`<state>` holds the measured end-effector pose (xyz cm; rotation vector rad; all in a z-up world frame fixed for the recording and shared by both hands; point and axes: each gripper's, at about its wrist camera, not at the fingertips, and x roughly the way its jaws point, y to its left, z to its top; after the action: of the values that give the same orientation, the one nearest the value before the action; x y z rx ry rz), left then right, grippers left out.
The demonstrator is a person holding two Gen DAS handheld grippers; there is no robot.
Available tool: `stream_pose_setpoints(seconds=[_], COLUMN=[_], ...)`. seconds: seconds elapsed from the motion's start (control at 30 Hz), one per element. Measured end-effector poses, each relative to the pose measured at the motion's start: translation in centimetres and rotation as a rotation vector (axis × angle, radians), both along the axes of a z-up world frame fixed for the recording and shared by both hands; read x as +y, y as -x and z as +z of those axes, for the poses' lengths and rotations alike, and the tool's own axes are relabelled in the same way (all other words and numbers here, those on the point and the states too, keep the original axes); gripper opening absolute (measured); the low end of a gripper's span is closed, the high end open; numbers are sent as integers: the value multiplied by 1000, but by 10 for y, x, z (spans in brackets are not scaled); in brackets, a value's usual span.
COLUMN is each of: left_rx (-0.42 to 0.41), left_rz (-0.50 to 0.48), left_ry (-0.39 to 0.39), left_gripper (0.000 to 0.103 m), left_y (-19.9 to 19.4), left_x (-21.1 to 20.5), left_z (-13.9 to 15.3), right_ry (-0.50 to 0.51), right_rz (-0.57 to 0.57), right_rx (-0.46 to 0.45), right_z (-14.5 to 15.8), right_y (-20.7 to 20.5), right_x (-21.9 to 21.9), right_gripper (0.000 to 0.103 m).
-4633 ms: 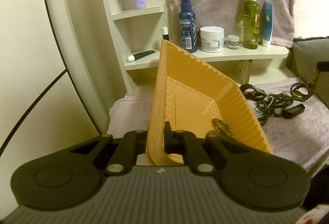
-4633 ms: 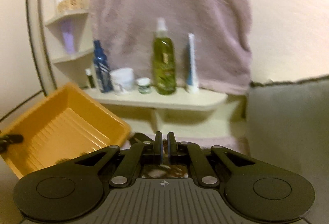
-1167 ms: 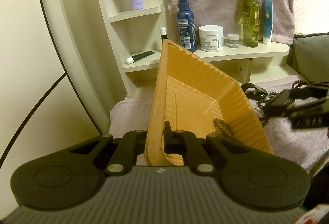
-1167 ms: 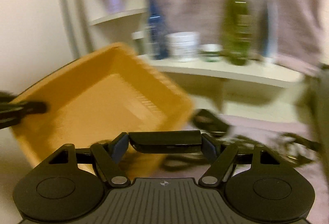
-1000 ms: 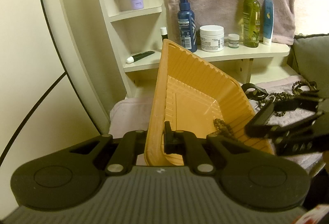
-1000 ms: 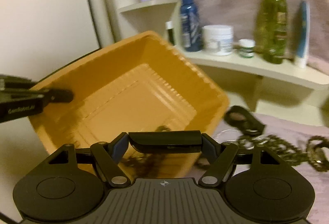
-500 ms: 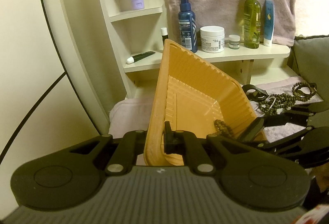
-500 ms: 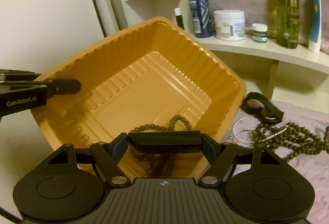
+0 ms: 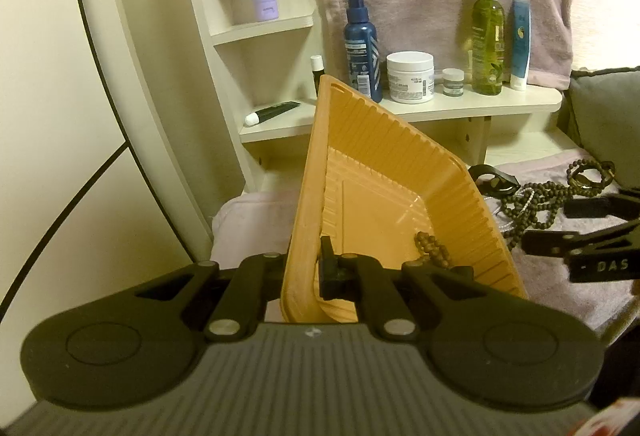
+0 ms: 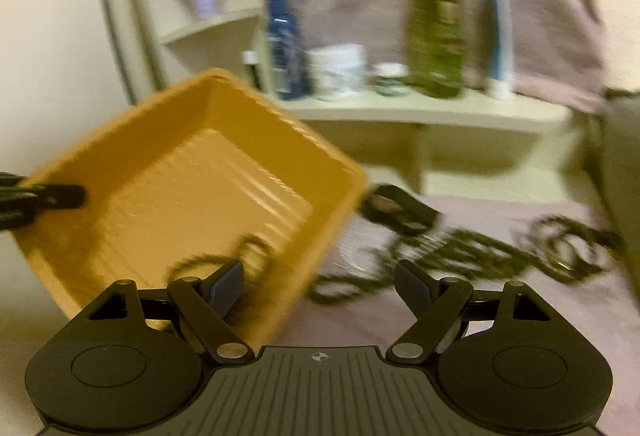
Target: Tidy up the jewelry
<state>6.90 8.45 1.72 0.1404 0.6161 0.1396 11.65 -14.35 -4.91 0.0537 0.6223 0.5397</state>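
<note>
Left hand-held gripper [image 9: 310, 268] clamping tilted orange tray [image 9: 384, 191] — bead bracelet [image 9: 432, 250] inside, right hand-held gripper [image 10: 320, 282] released

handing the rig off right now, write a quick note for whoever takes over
Left claw: shut on the rim of the orange tray, holding it tilted above the pink towel.
Right claw: open, empty, just right of the tray and low over the towel; its view is motion-blurred.
Done: one brown bead bracelet lies in the tray's low corner.
Left: a tangle of dark bead strands, a silvery chain or bangle, a black clasp-like piece and a further beaded bracelet lie on the towel right of the tray.
Keep the tray gripped; pick the loose pieces one at a time.
</note>
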Motion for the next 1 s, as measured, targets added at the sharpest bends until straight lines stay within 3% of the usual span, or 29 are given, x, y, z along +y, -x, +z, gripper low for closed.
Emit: stream_pose_setpoints(seconds=[0.27, 0.53, 0.83, 1.0], left_rx=[2, 5, 4, 6], left_rz=[0, 2, 3, 2], left_ry=[2, 0, 1, 2], left_gripper=[6, 6, 6, 6], left_y=[2, 0, 0, 0], left_x=[0, 1, 1, 2], left_z=[1, 0, 1, 0], right_ry=[34, 48, 134, 242], right_rz=[-151, -167, -181, -167], right_rx=[46, 34, 2, -34], right_z=[-18, -20, -19, -26], right_y=[-3, -14, -41, -57], right_x=[-45, -49, -46, -46], right_gripper=[82, 81, 54, 47])
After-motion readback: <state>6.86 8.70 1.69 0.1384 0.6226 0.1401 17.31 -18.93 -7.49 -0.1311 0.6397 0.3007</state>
